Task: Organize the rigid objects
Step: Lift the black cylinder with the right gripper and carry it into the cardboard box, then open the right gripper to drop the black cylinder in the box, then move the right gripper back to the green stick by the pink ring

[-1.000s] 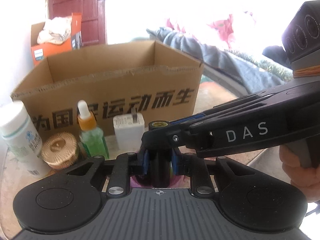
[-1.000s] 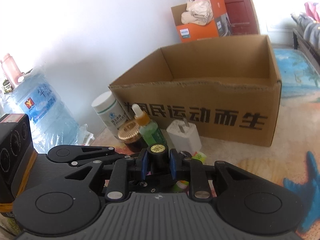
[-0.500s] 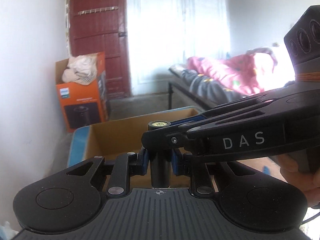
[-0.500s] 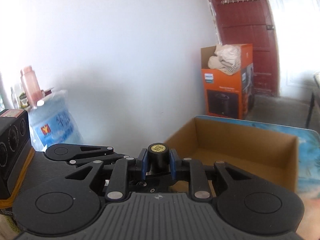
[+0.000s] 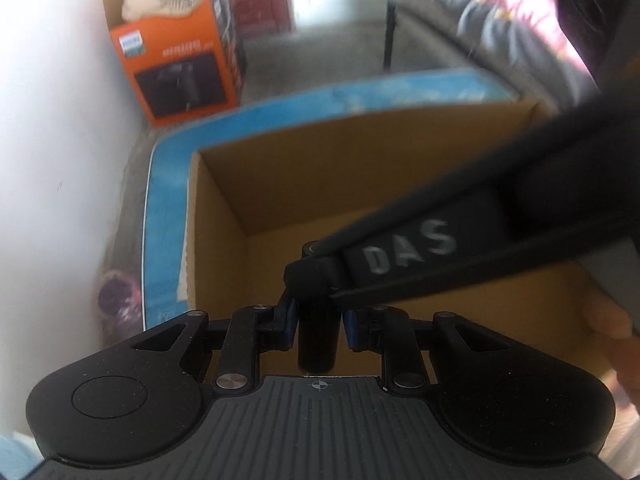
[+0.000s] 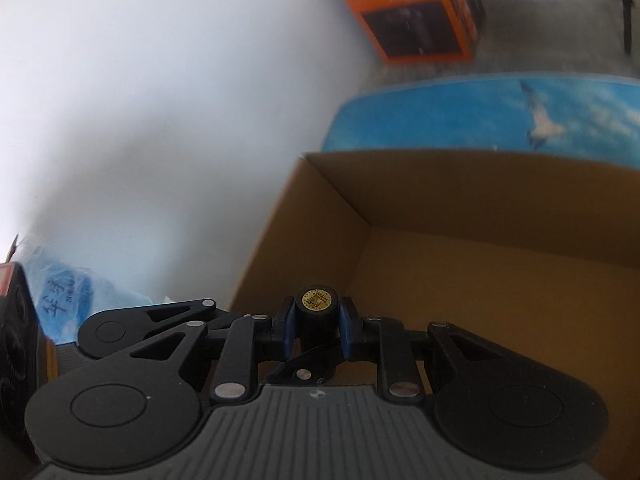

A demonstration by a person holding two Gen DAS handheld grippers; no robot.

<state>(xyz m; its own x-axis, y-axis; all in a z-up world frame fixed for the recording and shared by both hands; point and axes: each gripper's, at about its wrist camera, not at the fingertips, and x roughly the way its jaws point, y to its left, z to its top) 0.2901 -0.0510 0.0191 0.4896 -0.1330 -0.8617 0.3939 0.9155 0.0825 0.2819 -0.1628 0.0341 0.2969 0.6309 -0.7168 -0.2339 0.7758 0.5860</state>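
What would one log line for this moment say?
left claw: shut on black cylinder | right claw: shut on same cylinder | position: above open cardboard box | visible box floor: bare

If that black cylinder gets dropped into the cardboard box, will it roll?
Probably: the black cylinder looks round and smooth-sided, and the cardboard box floor looks flat. It seems rigid, since both grippers clamp it without visible deformation. Weight cannot be judged.
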